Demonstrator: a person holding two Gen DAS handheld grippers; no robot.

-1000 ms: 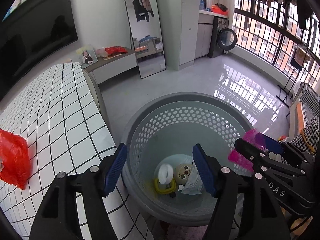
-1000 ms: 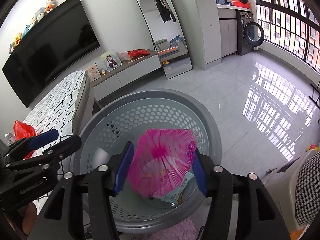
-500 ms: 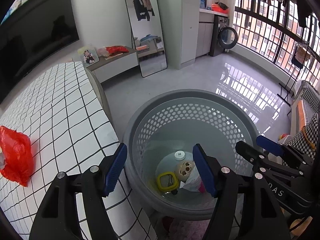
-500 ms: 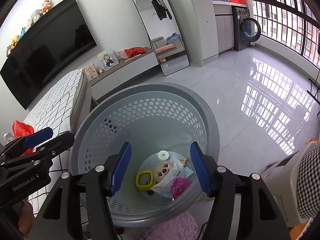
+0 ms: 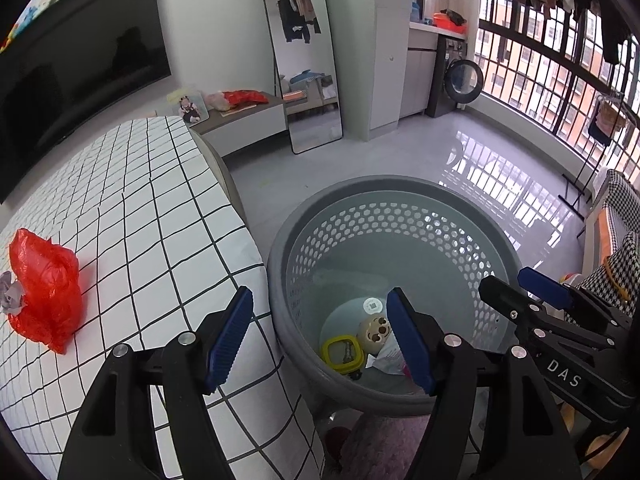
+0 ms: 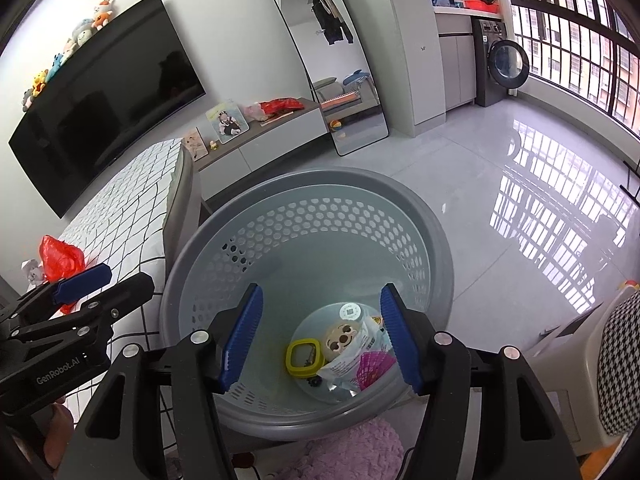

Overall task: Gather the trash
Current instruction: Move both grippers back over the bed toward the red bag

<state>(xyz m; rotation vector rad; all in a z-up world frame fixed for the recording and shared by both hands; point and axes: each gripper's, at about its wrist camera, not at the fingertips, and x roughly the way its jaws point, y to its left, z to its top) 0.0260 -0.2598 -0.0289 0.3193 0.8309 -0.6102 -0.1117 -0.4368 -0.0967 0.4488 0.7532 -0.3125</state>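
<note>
Perforated grey basket (image 6: 404,200): pink net (image 6: 374,364), yellow ring (image 6: 303,358) and cartoon-face packet (image 6: 340,338) are contained at the bottom. Right gripper (image 6: 322,338) and left gripper (image 5: 320,334): jaws are held apart, empty. Red plastic bag (image 5: 44,288): laid on the checked bed (image 5: 152,216).

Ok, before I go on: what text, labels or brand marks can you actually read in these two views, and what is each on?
"DAS" on the right gripper body, its start cut off by the left gripper.
"GenRobot.AI" on the left gripper body, right wrist view.
White round sticker in the basket: a code, too small to read.
Wrapper print: too small to read.
</note>
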